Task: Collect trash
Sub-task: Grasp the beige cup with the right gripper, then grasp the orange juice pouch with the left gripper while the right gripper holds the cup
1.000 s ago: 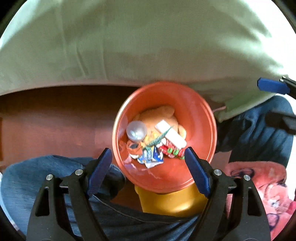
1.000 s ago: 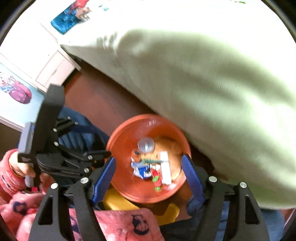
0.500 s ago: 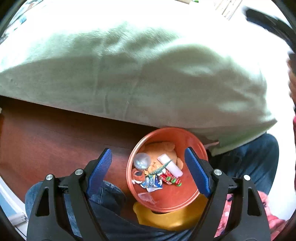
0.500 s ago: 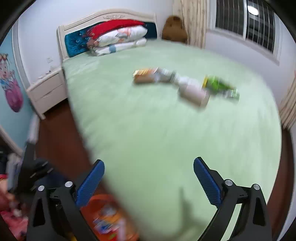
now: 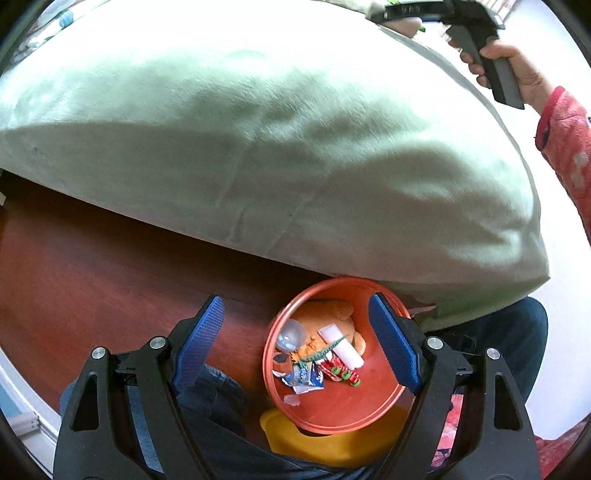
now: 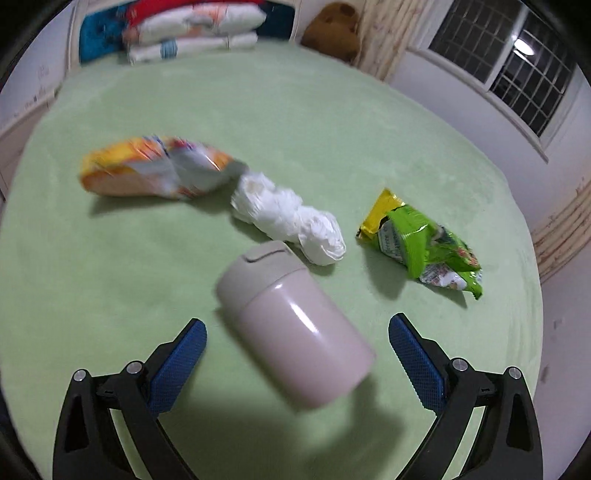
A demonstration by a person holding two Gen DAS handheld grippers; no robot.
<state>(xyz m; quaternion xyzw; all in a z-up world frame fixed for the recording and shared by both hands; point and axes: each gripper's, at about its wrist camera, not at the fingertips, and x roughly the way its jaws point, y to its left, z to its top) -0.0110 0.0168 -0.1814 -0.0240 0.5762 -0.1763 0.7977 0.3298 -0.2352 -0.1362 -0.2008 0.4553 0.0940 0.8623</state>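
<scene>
- The right tool (image 6: 297,345) hangs over the green bed (image 6: 332,129) with its blue-padded fingers spread wide, gripping nothing.
- Just ahead of it, between the lines of its fingers, a pale pink lidded cup (image 6: 291,325) lies tilted on the bedcover, lid end pointing away from the camera; neither pad touches it.
- Beyond the cup, a crumpled white tissue wad (image 6: 291,218) lies just beside the lid.
- Farther left, an orange-and-white snack bag (image 6: 155,170) lies on its side, its end close to the tissue; it looks motion-blurred.
- To the right, apart from the tissue, sits a crinkled green wrapper (image 6: 424,247) with a yellow end.
- At the head of the bed there are stacked pillows (image 6: 192,33) and a brown plush bear (image 6: 332,29); a barred window (image 6: 517,62) is at the upper right.
- The left tool (image 5: 295,343) is also released, fingers wide apart, holding nothing, looking down past the bed edge (image 5: 295,166) to the reddish wooden floor (image 5: 92,277).
- Below it stands an orange bin (image 5: 332,402) next to the bed corner, resting on something yellow (image 5: 314,443).
- Inside the bin lie small scraps: a clear round lid (image 5: 291,334), a white stick-shaped piece (image 5: 341,347), a blue-and-white wrapper (image 5: 304,376) and a red-and-green wrapper (image 5: 340,371).
- The person's jeans (image 5: 498,339) flank the bin on both sides.
- At the upper right of the left view, the person's right hand (image 5: 517,70) in a pink sleeve grips the other tool's handle over the bed.
</scene>
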